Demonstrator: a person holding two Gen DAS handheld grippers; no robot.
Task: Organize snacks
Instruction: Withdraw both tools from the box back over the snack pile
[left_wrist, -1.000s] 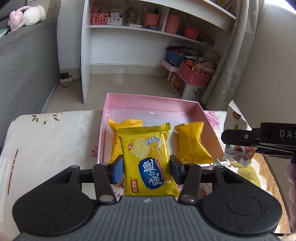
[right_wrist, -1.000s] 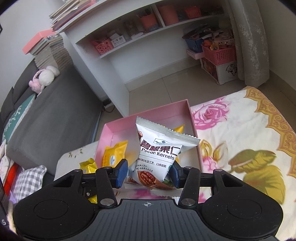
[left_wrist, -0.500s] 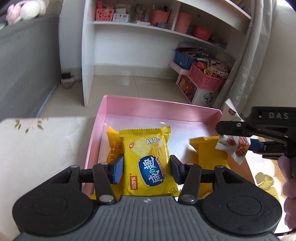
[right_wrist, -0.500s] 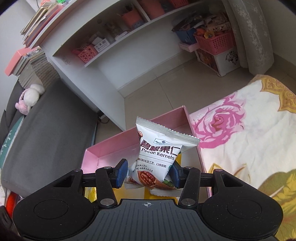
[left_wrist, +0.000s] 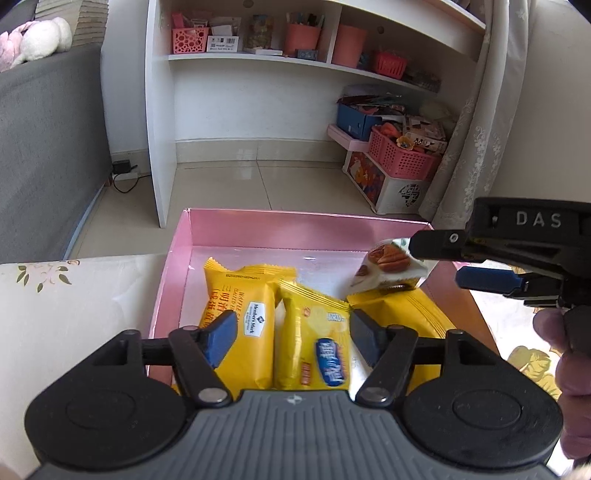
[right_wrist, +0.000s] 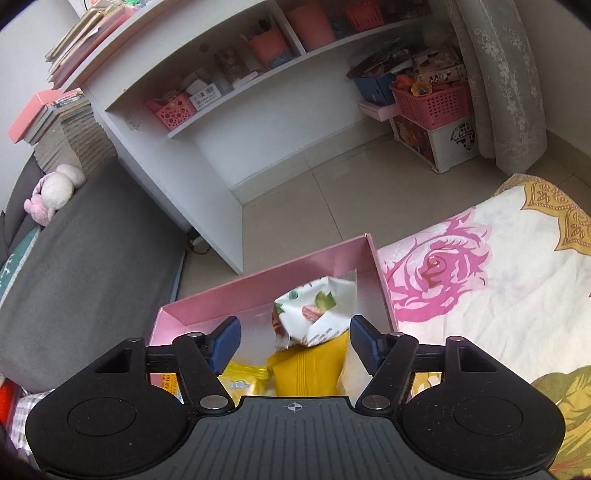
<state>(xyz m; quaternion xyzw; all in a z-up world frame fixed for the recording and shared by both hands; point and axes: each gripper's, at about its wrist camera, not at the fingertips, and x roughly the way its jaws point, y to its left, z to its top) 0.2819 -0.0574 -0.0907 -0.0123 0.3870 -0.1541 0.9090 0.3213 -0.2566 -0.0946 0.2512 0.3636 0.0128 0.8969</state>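
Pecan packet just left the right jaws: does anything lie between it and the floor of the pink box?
Yes. The pecan packet sits on a plain yellow packet at the right side of the pink box, not on the floor. Right gripper is open.

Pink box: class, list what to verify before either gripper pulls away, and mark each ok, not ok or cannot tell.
1. Left gripper open, clear of the chips packet: ok.
2. Right gripper open: ok.
3. Pecan packet settled flat: cannot tell; it sits atop a yellow packet.
4. All packets inside the pink box: ok.
5. Waffle packet lying inside: ok.
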